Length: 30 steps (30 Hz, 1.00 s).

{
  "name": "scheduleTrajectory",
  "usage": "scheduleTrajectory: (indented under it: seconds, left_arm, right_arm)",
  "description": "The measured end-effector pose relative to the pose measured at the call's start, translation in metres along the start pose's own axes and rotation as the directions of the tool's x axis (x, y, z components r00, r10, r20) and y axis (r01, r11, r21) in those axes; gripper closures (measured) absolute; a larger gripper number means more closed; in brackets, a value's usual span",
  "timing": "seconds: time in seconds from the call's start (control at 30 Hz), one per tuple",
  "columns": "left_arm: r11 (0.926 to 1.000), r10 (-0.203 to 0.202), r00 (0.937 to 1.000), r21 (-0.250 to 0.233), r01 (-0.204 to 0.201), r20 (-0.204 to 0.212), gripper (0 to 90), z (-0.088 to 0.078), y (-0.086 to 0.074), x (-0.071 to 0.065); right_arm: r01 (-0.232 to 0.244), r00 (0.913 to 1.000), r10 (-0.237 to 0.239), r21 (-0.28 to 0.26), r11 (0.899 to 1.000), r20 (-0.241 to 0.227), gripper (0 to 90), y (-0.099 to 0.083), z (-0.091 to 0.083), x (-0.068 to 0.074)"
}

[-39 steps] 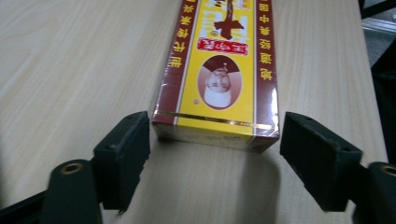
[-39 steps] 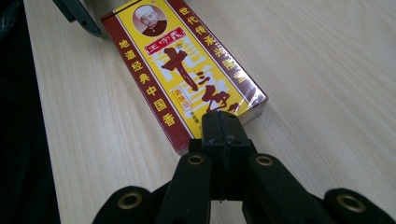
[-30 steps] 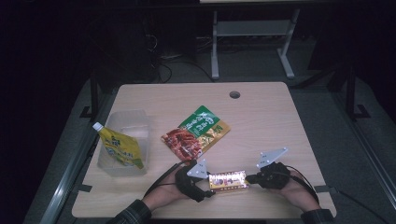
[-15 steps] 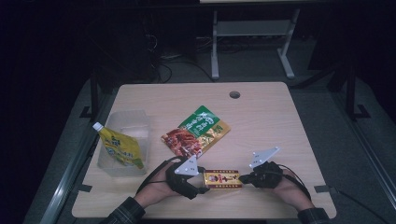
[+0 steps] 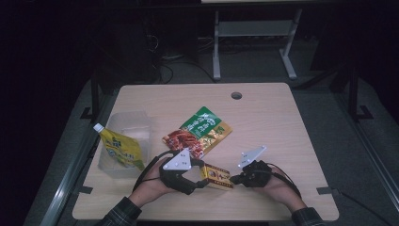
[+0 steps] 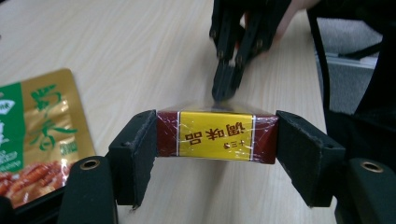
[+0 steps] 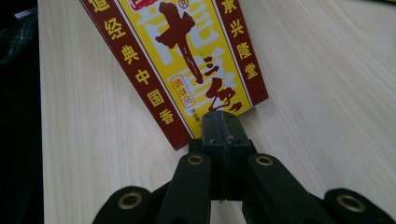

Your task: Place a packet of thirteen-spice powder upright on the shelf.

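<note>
Left gripper (image 6: 217,154) clamping small box (image 5: 217,176) by its sides at table's (image 5: 282,132) near edge. Right gripper (image 5: 234,180), jaws closed, touching box's far end. Snack packet (image 5: 197,133) lying just beyond; yellow pouch (image 5: 120,148) resting in clear tub (image 5: 136,123) at left.

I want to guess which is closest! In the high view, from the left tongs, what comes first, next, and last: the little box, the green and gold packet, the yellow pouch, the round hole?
1. Box: gripped in the left tongs.
2. Packet: just beyond them, mid-table.
3. Pouch: off to the left, in the clear tub.
4. Hole: far edge of the table.
</note>
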<state>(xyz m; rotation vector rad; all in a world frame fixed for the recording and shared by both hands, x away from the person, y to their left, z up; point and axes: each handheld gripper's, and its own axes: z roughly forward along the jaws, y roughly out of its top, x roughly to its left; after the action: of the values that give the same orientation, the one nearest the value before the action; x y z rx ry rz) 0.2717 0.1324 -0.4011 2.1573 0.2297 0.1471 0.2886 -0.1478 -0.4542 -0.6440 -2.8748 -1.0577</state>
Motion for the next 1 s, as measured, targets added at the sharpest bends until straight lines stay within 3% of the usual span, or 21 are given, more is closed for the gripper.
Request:
scheduleTrajectory:
  seconds: [0.07,0.27,0.67,1.0]
  left_arm:
    - [0.9998,-0.008,1.0,-0.017,0.008,-0.003,31.7,-0.001,0.003,0.001]
    - [0.9988,-0.01,0.9999,-0.047,0.01,0.002,31.9,-0.001,0.015,0.004]
    - [0.9974,-0.016,0.9993,-0.069,0.018,0.032,32.0,0.01,0.028,0.008]
    - [0.9949,-0.044,0.9982,-0.088,0.048,0.041,29.5,0.005,0.027,0.008]
  right_arm:
    - [0.03,0.9995,-0.03,-0.001,1.0,0.001,90.0,0.002,0.003,-0.001]
    - [0.028,0.9995,-0.028,0.006,1.0,-0.014,90.0,0.01,0.012,0.0]
    - [0.095,0.9951,-0.095,0.021,0.995,-0.03,90.0,0.025,0.031,0.004]
    - [0.075,0.9971,-0.075,0.003,0.997,-0.012,90.0,0.023,0.023,0.002]
